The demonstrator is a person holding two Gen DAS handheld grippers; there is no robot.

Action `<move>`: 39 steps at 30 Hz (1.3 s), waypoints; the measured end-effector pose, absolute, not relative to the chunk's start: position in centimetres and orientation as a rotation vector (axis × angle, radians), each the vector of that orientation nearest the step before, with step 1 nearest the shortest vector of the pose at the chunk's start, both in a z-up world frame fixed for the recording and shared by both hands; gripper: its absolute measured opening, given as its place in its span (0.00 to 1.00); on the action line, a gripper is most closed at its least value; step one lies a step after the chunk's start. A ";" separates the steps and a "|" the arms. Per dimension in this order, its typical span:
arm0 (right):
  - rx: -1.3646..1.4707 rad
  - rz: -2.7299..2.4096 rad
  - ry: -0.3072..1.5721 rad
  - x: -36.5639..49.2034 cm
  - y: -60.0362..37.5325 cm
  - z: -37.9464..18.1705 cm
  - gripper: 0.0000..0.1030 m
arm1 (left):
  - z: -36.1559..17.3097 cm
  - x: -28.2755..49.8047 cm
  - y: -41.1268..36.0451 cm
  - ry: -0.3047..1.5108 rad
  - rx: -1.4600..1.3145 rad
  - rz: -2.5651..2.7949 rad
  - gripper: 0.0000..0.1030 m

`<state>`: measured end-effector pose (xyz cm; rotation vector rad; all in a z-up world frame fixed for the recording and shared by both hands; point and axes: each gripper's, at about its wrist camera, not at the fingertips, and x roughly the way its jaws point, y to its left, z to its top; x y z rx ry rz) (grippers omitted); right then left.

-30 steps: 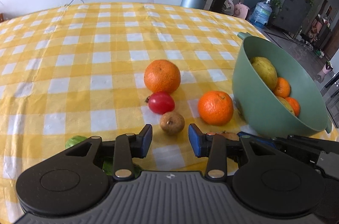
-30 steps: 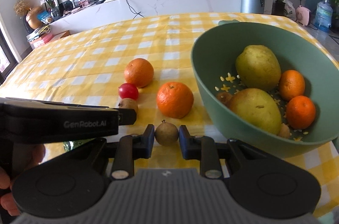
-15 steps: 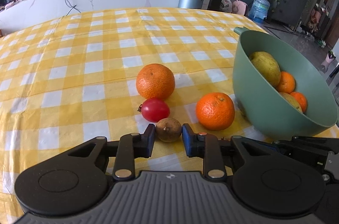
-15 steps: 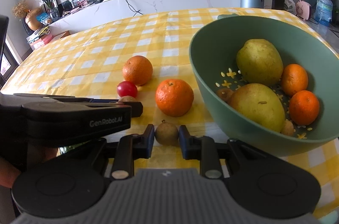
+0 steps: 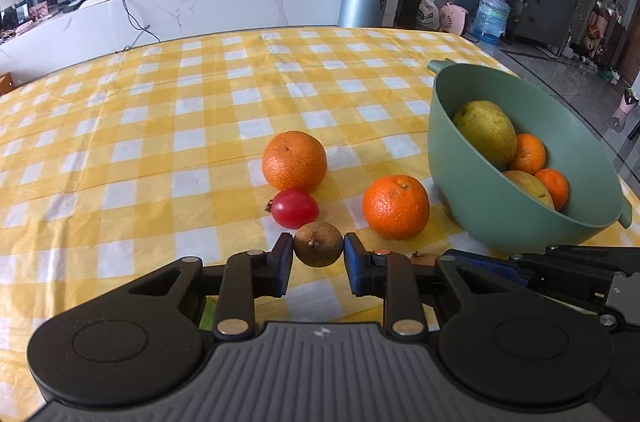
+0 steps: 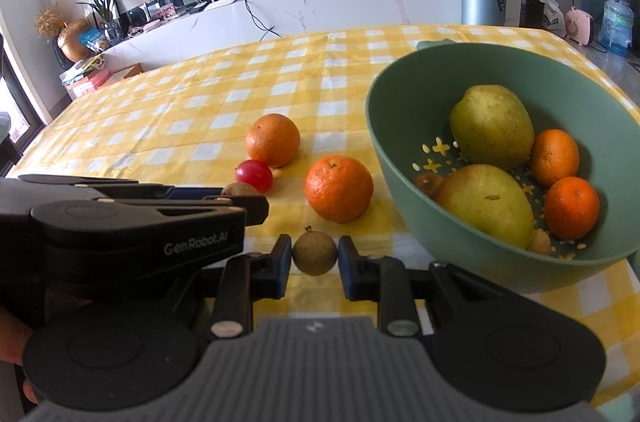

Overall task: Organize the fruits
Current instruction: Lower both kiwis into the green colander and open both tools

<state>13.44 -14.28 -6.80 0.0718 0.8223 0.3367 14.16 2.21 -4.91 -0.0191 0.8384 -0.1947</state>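
Two oranges (image 5: 294,160) lie left of bowl (image 5: 472,182).

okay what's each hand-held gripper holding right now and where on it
Each pinches a small brown fruit across its middle, pads on opposite sides: the left hand-held gripper holds one longan, the right hand-held gripper another.

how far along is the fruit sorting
Partly done. The green bowl already holds two pears and two small oranges. In hand: each gripper, left and right, is shut on a small brown fruit. Left: two oranges and a red tomato on the tablecloth.
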 end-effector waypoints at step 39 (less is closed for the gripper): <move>0.032 0.159 0.558 8.9 -26.9 2.5 0.21 | 3.8 11.5 -9.3 0.682 0.134 -0.239 0.29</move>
